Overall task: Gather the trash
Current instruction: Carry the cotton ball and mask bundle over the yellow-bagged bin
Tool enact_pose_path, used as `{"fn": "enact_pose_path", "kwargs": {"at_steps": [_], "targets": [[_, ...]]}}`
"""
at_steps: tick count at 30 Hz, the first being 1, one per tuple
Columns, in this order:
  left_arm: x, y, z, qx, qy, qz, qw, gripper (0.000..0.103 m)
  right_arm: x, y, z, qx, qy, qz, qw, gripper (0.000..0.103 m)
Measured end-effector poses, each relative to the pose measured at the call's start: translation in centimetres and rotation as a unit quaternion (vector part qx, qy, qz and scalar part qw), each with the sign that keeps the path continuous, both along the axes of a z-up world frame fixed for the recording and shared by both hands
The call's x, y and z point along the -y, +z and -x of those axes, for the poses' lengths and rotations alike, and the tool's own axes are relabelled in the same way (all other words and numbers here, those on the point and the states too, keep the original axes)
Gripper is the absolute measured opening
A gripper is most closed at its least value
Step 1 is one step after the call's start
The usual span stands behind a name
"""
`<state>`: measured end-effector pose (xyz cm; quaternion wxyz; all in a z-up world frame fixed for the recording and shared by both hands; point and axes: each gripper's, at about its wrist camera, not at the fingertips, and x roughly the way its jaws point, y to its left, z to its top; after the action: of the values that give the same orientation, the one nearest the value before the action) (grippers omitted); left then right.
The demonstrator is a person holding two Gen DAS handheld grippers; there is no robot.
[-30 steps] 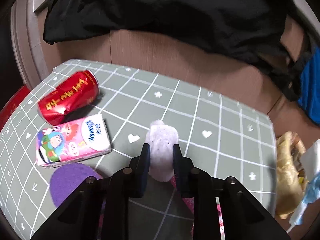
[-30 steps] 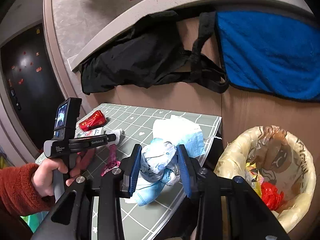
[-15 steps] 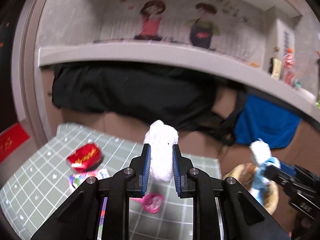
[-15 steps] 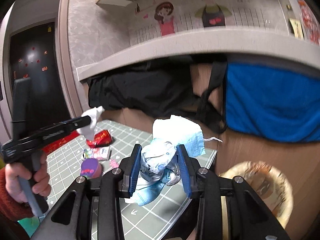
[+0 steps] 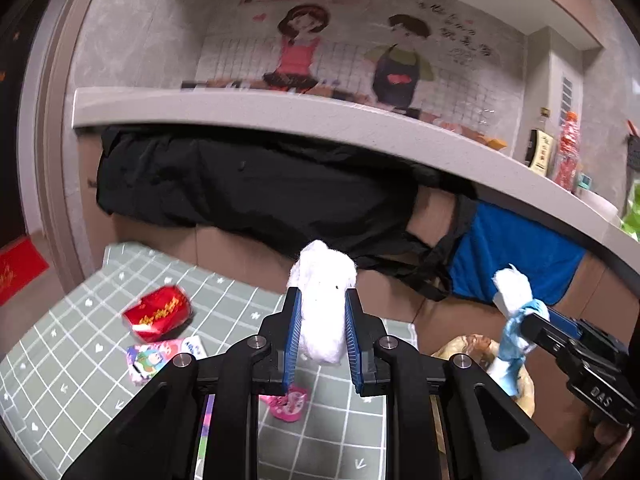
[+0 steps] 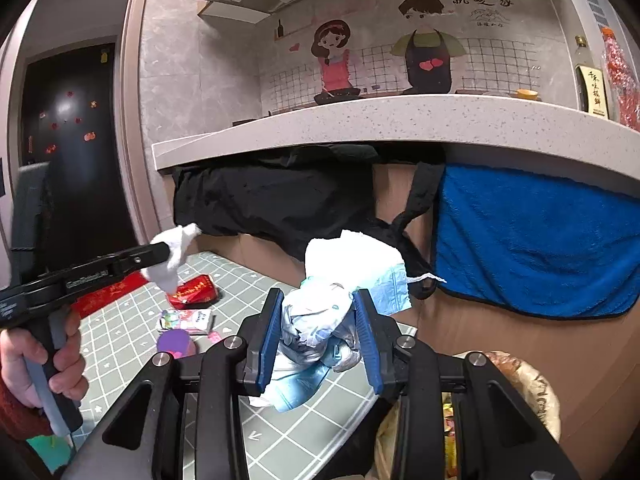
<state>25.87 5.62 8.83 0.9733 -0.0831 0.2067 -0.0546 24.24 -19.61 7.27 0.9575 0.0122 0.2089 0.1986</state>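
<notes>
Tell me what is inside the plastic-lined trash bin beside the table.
The plastic-lined trash bin shows red and yellow wrappers; the right gripper hides most of its inside.

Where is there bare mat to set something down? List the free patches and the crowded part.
Free: the grid mat from the crushed red can to the far edge, and the near strip by the right edge. Crowded: the can, cartoon packet, purple disc and pink wrapper cluster left of centre.
</notes>
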Motion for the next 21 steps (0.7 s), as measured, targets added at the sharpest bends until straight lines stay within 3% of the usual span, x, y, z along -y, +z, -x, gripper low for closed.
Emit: {"fn": "enact_pose_path", "kwargs": {"at_steps": [10,21], "targets": [[8.7,2.1,1.9,0.071,-0.059,-0.034,0.9951,0.022,4.8,2.3,2.8,0.040,-0.049,0.021,0.998,0.034],[16.9,-0.4,0.4,0.035,-0.118,-0.038,0.9916,0.022,12.1,0.7,3.6,0.014,-0.106,0.010,0.994,0.034]]}}
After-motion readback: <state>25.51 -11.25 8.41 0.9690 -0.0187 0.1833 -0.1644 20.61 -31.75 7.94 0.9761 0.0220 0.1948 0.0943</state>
